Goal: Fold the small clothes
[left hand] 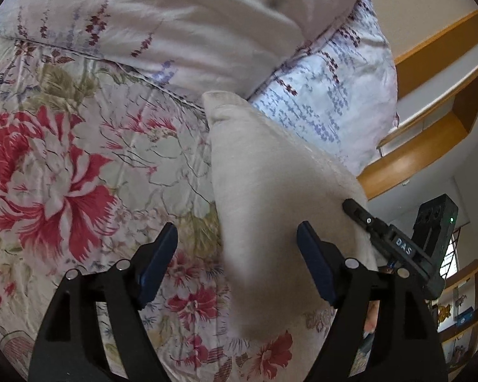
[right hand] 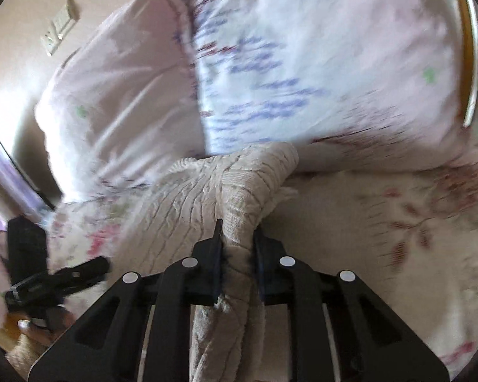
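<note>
Cloth (right hand: 239, 197) is clamped in right gripper (right hand: 237, 238) and held bunched above bedspread (left hand: 79, 159). Left gripper (left hand: 237, 245) is spread, nothing gripped. No fold seen yet; folding judged barely started.

Left gripper (left hand: 237, 248): lower centre of frame, jaws spread wide, nothing clamped. Right gripper (right hand: 237, 238): lower centre, jaws closed tight on beige cloth (right hand: 239, 197).
</note>
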{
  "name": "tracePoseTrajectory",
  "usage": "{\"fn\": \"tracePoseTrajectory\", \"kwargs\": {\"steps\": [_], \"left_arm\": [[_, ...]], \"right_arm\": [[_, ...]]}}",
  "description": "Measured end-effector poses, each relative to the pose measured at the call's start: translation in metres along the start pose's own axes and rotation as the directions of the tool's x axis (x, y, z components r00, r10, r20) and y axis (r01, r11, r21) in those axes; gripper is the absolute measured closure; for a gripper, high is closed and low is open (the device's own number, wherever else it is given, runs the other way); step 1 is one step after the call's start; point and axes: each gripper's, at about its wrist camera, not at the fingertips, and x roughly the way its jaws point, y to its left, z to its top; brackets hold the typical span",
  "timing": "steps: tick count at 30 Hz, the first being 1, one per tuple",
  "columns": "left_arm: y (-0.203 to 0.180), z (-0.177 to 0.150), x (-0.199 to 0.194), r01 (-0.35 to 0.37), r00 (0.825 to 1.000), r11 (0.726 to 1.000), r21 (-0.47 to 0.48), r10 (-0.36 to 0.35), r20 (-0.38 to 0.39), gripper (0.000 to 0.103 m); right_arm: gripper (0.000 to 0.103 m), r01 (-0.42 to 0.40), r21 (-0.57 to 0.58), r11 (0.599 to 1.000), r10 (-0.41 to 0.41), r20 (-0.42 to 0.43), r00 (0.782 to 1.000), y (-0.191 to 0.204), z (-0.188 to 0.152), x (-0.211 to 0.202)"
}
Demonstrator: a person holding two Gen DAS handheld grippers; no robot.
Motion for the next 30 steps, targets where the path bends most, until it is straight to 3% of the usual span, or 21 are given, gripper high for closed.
{"fn": "tracePoseTrajectory", "kwargs": {"steps": [5, 10, 16, 25, 30], "left_arm": [[-0.011, -0.005, 0.009, 0.009, 1.000, 0.999, 0.031, -0.008, -0.028, 0.026], [-0.022, -0.009, 0.019, 0.005, 0.998, 0.998, 0.058, -0.001, -0.057, 0.026], [-0.035, -0.015, 0.030, -0.011, 0.997, 0.994, 0.104, 0.020, -0.081, 0.026], [-0.045, -0.025, 0.050, -0.014, 0.992, 0.992, 0.129, 0.030, -0.124, 0.026], [-0.049, -0.027, 0.054, -0.011, 0.990, 0.991, 0.137, 0.030, -0.138, 0.026]], "right_arm": [[0.086, 0.175, -0.024, 0.984, -0.175, 0.005, 0.984, -0.041, -0.004, -0.016], [0.086, 0.224, -0.029, 0.974, -0.225, -0.056, 0.973, -0.062, -0.018, -0.002], [0.087, 0.230, -0.068, 0.971, -0.227, 0.048, 0.973, -0.057, -0.017, -0.019], [0.086, 0.211, 0.081, 0.974, -0.207, -0.062, 0.976, -0.099, -0.036, 0.003], [0.082, 0.168, 0.168, 0.971, -0.160, -0.063, 0.985, -0.108, -0.038, -0.005]]}}
